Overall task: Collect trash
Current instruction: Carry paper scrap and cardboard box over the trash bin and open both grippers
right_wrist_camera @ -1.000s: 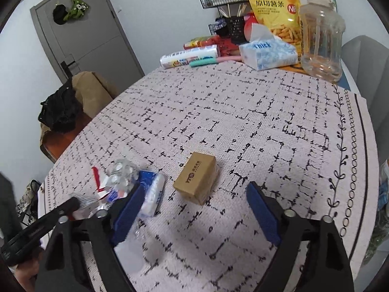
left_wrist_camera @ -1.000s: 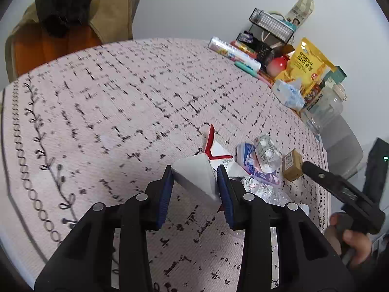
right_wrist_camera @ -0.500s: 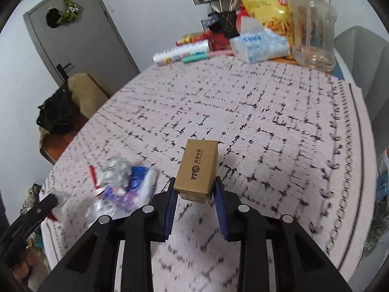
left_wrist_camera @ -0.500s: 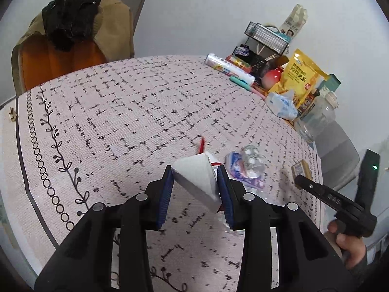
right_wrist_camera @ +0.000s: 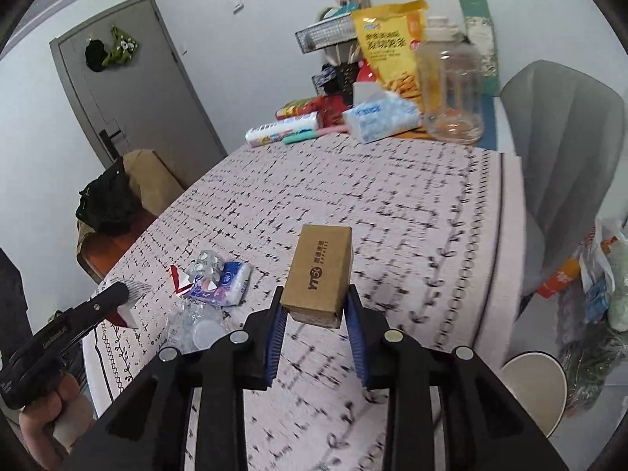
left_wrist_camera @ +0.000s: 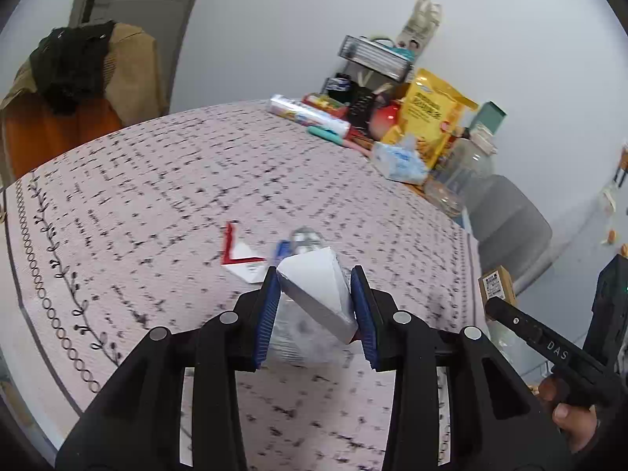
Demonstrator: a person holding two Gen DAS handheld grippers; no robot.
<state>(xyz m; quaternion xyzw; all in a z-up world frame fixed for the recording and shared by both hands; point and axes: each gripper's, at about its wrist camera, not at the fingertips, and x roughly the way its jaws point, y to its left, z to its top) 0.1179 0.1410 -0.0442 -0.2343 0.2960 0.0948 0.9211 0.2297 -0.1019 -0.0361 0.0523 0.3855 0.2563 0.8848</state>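
A: What do we have in the left gripper (left_wrist_camera: 316, 308)?

B: A white folded carton (left_wrist_camera: 318, 290), pinched between the two blue pads. It sits tilted, one corner pointing up, clear of the tablecloth (left_wrist_camera: 157, 196).

A: And the right gripper (right_wrist_camera: 316, 331)?

B: Its jaws have just been closing, and now they clamp the near end of a small brown cardboard box (right_wrist_camera: 320, 274). The box sticks forward and up from the pads, off the table. From the left view we see the same box at the tip of the right gripper, out past the table edge.

A: What do we still see lying on the cloth?

B: A small heap near the left edge, in the right view: a red and white wrapper (right_wrist_camera: 178, 280), a silver pill blister (right_wrist_camera: 206, 263) resting on a blue tissue packet (right_wrist_camera: 225, 284), and crumpled clear plastic (right_wrist_camera: 196, 324) just in front of them. They touch or overlap one another.

A: Anything else around us?

B: At the far end of the table we see a yellow snack bag (right_wrist_camera: 392, 45), a clear jar (right_wrist_camera: 449, 90), a pack of tissues (right_wrist_camera: 378, 115) and a wire rack (right_wrist_camera: 327, 33), well apart from the heap. A grey chair (right_wrist_camera: 561, 157) stands on the right, with a white bin (right_wrist_camera: 535, 384) and a plastic bag of rubbish (right_wrist_camera: 592, 286) below it. Part of each hand shows on the gripper handles.
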